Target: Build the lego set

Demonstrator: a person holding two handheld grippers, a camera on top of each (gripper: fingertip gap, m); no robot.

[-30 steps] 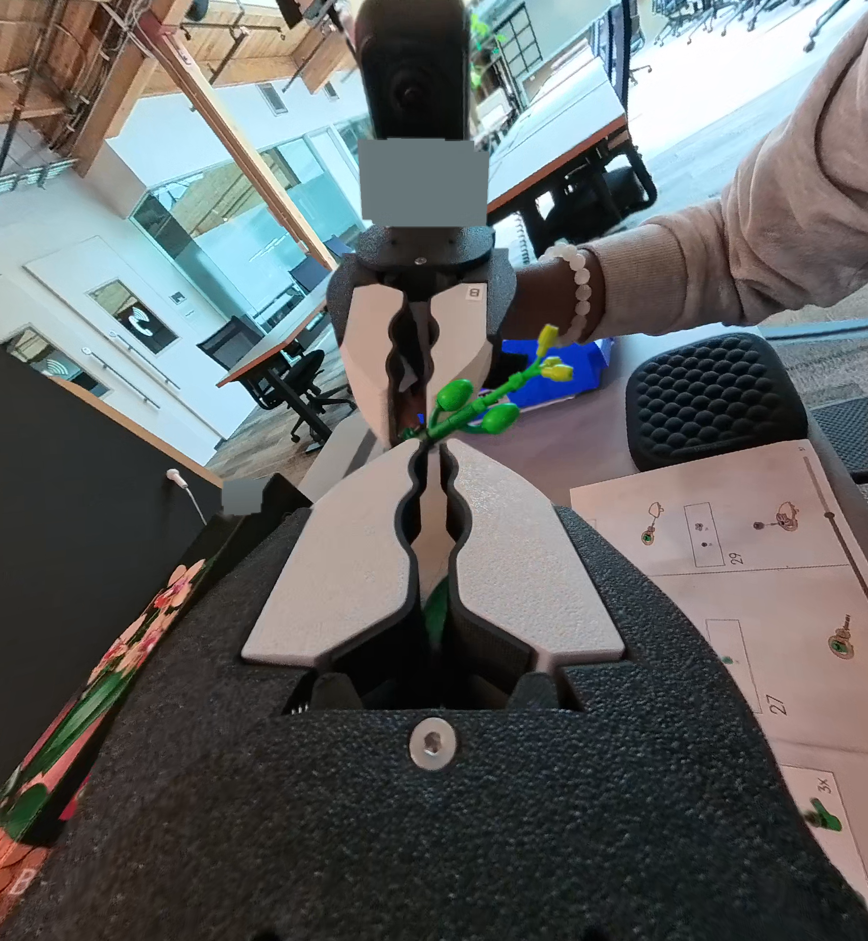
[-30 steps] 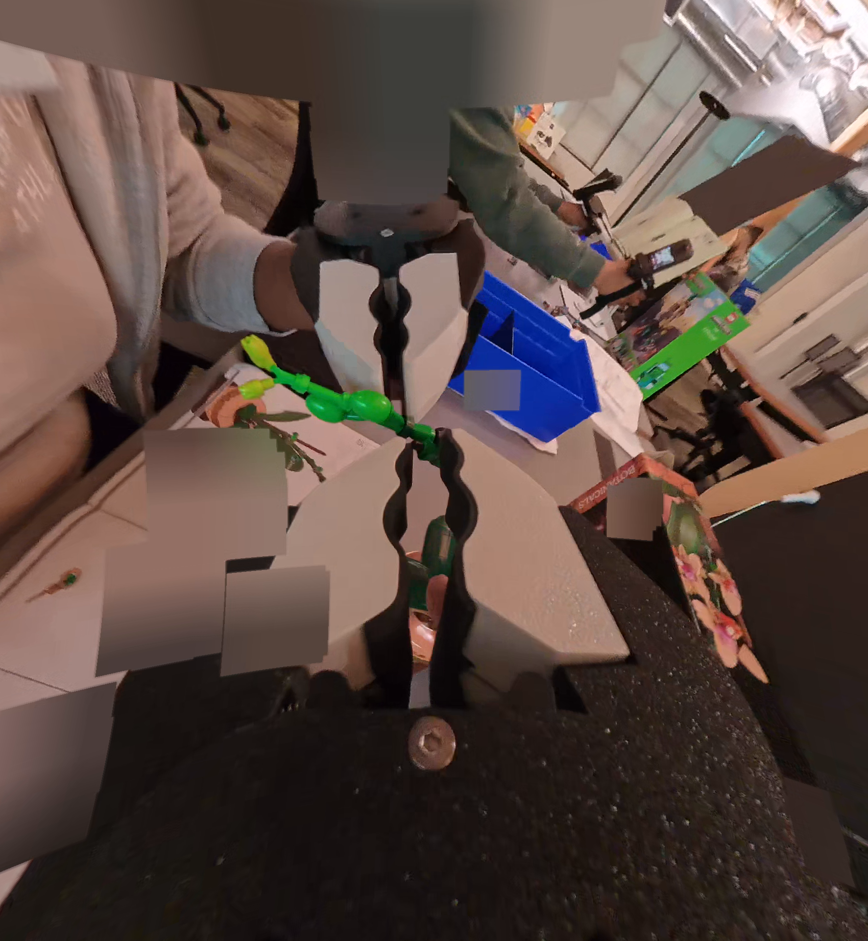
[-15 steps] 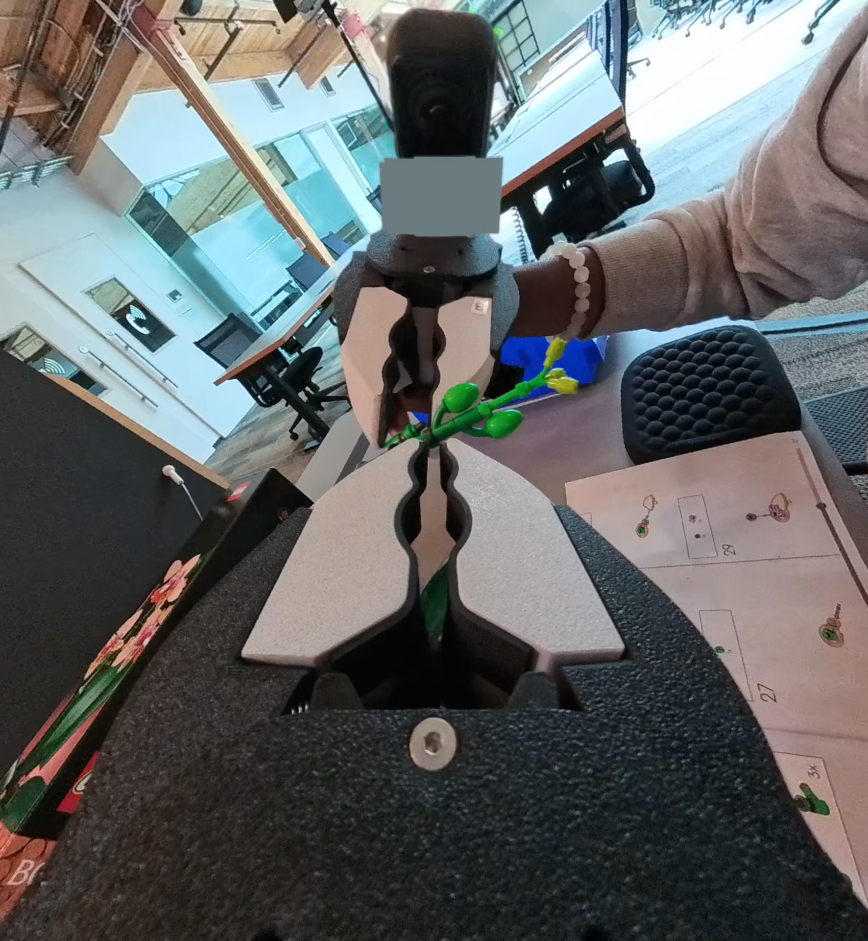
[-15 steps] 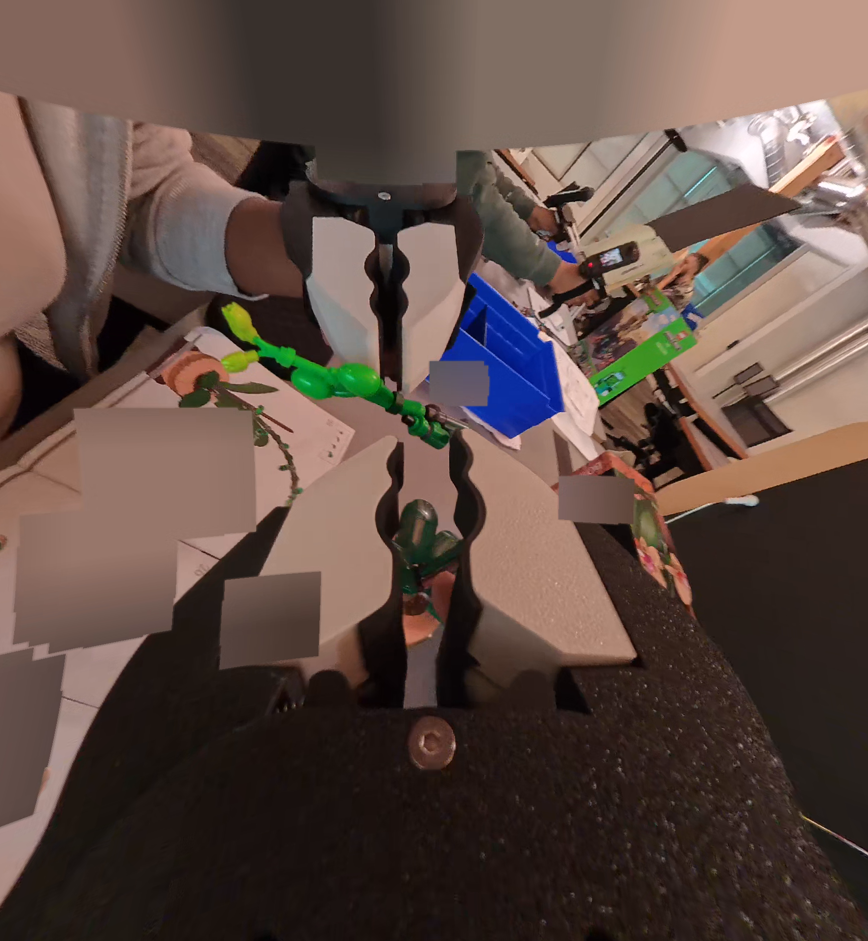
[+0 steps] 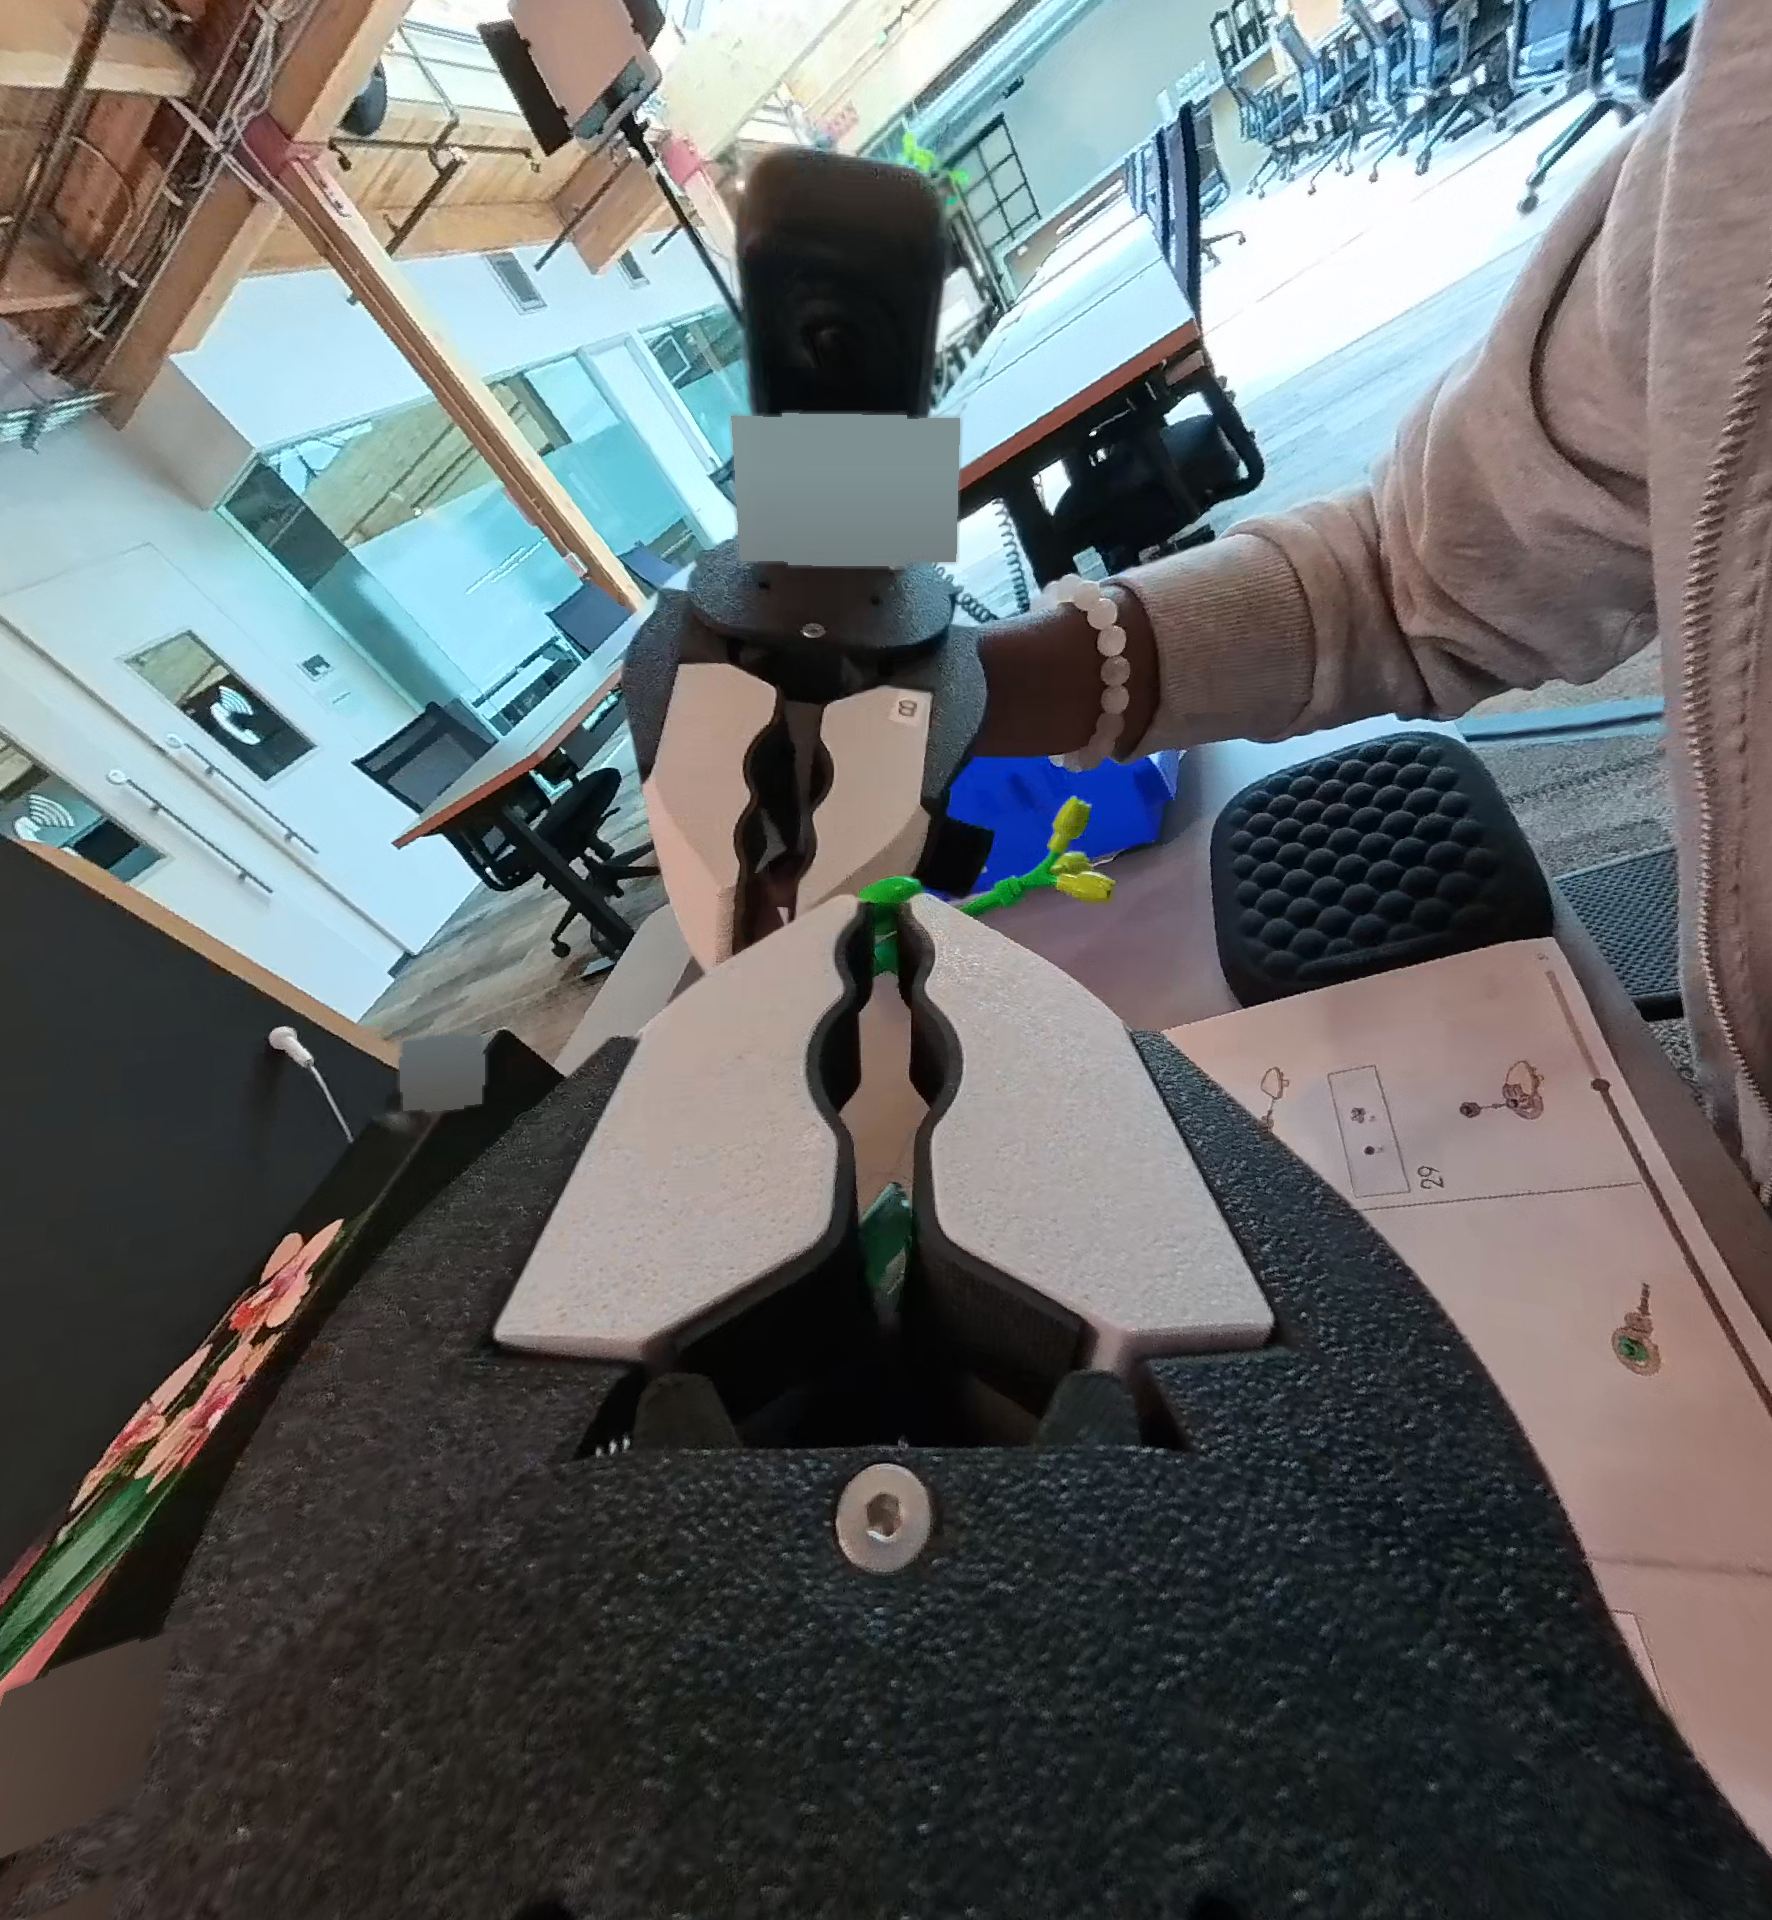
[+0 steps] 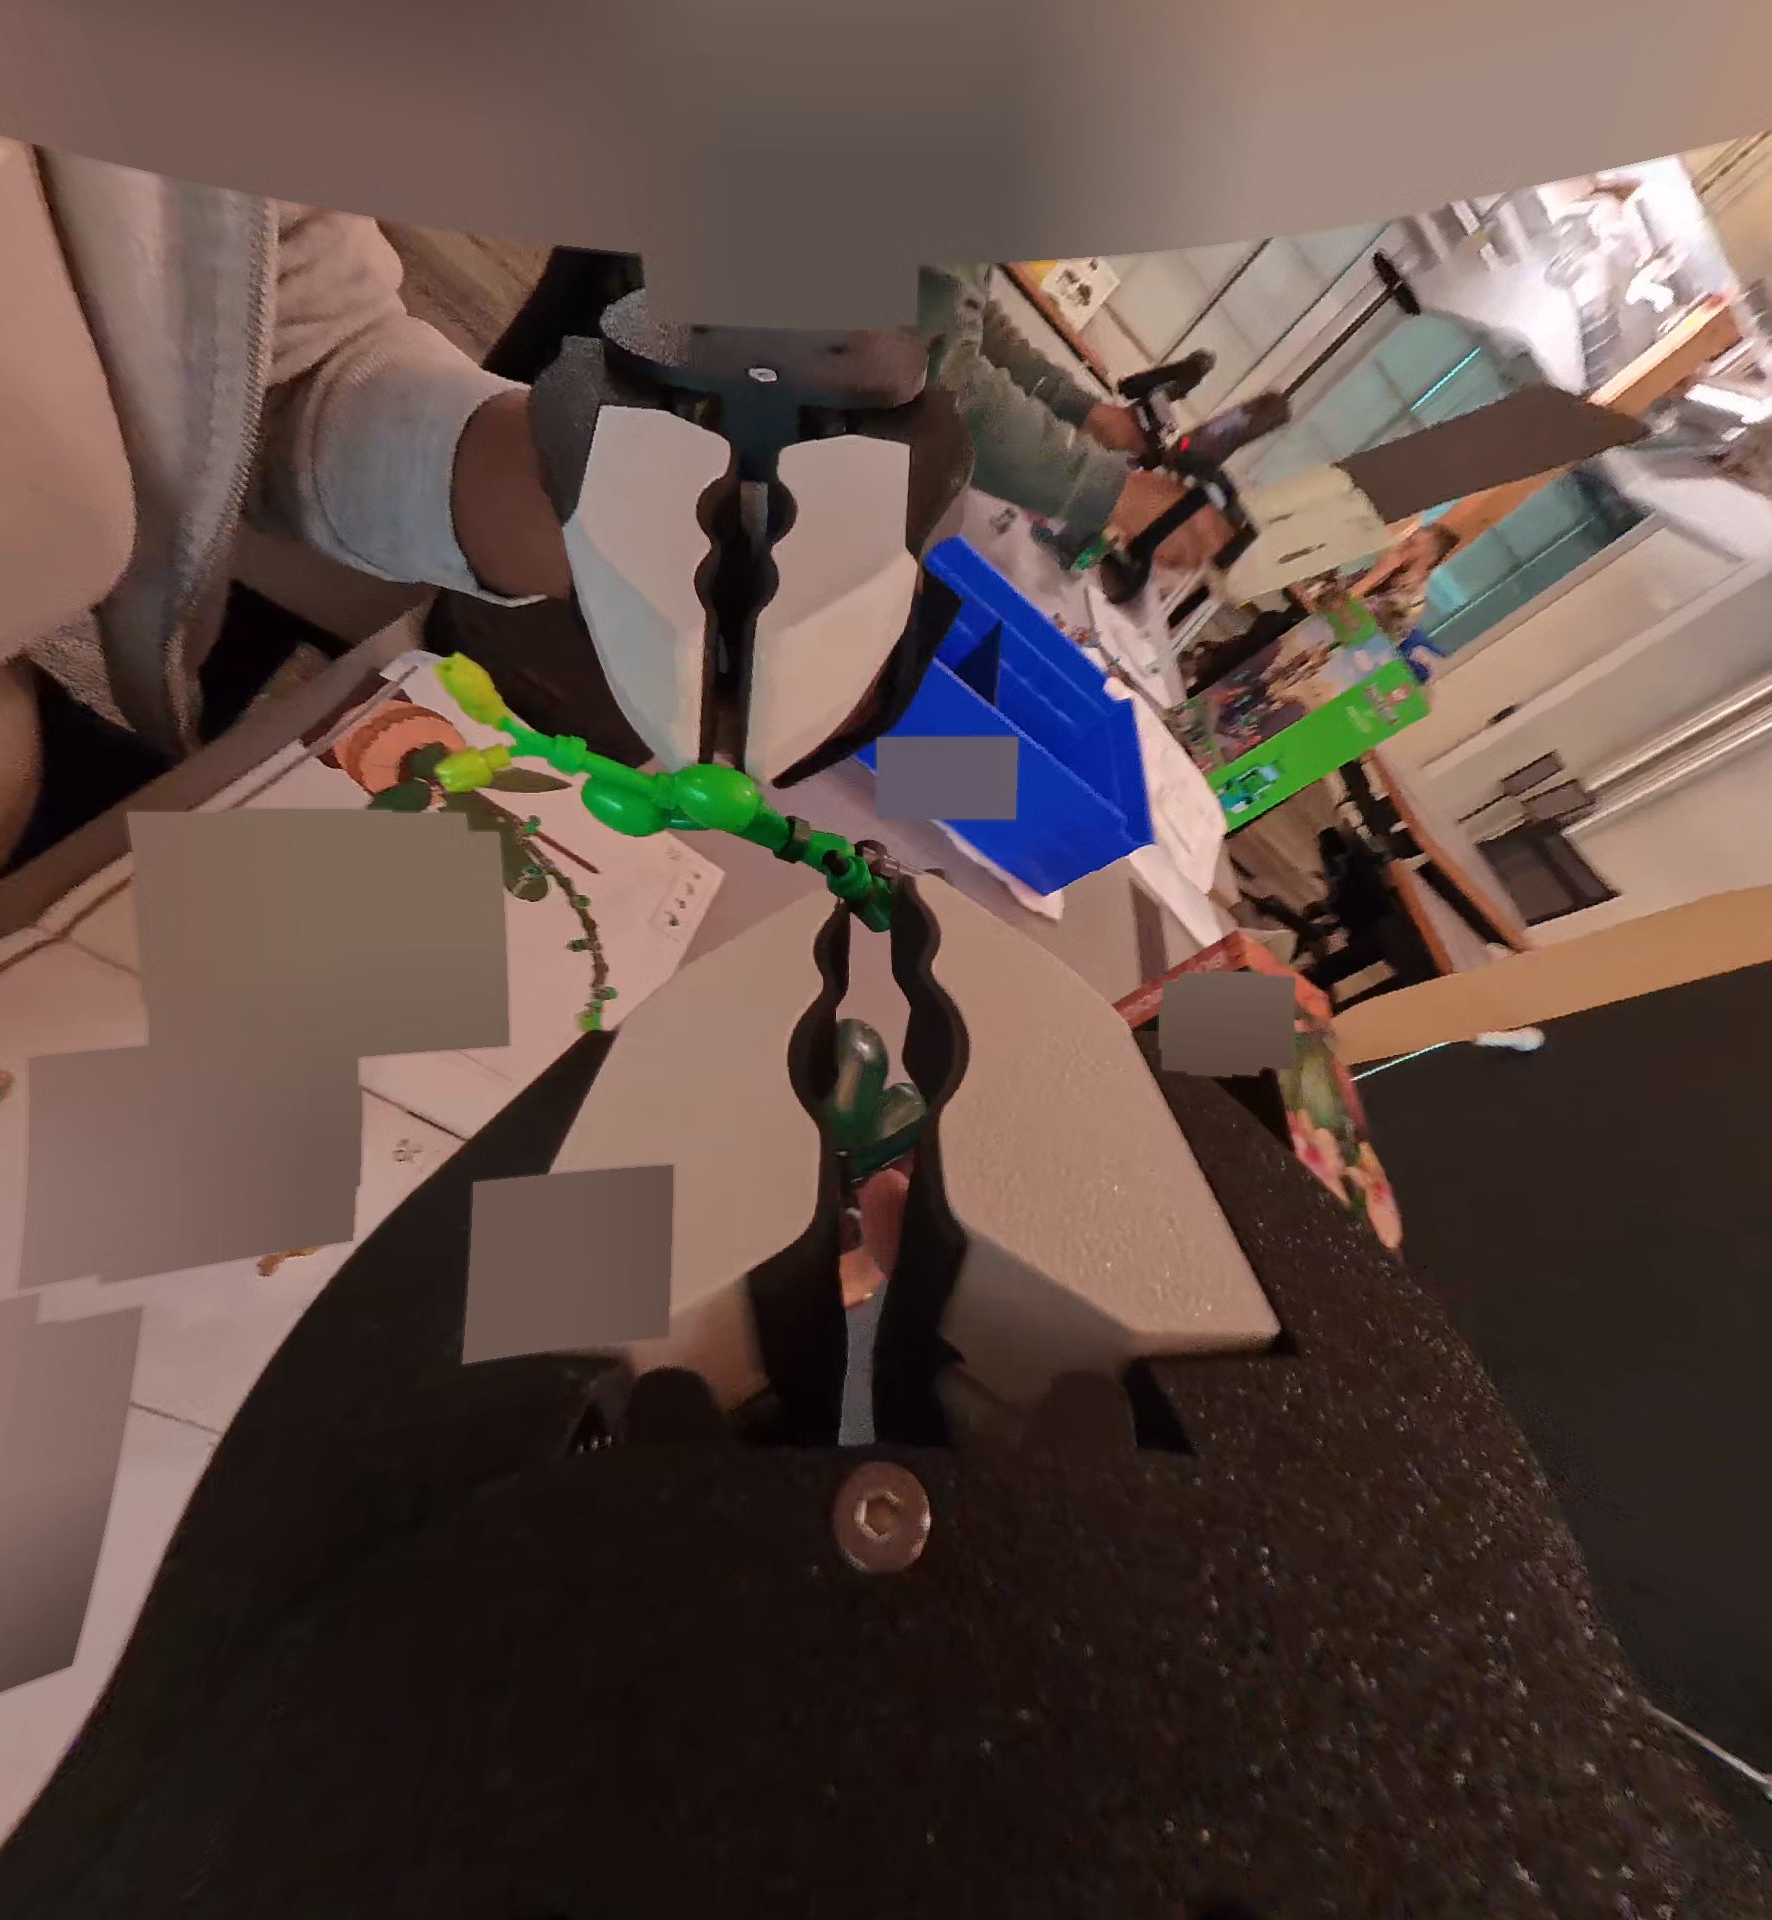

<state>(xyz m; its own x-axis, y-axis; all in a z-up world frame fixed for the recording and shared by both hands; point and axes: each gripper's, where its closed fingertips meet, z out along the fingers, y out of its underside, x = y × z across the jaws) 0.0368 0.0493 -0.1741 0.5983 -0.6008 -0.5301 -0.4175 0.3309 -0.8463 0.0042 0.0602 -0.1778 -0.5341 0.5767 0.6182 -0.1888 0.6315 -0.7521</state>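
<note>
A bright green lego stem [image 6: 674, 800] with yellow-green buds [image 6: 466, 675] hangs in the air between my two grippers, which face each other tip to tip. My right gripper [image 6: 866, 904] is shut on the stem's dark lower end. My left gripper [image 5: 887, 920] is shut on the stem near its round green buds; the budded end [image 5: 1069, 883] sticks out to the right. The left gripper also shows in the right wrist view [image 6: 747, 764], and the right gripper in the left wrist view [image 5: 788, 831]. A dark green leaf piece [image 6: 871, 1081] shows below, through the right fingers' gap.
Instruction sheets [image 5: 1484, 1195] lie on the table at the right. A black honeycomb pad [image 5: 1370, 852] and a blue bin [image 6: 1027, 727] stand behind. The flowered set box [image 5: 186, 1403] leans on a black panel. Another person works at a far table [image 6: 1152, 447].
The two grippers have drawn closer together. The stem has tipped lower and its green buds now sit at my left fingertips.
</note>
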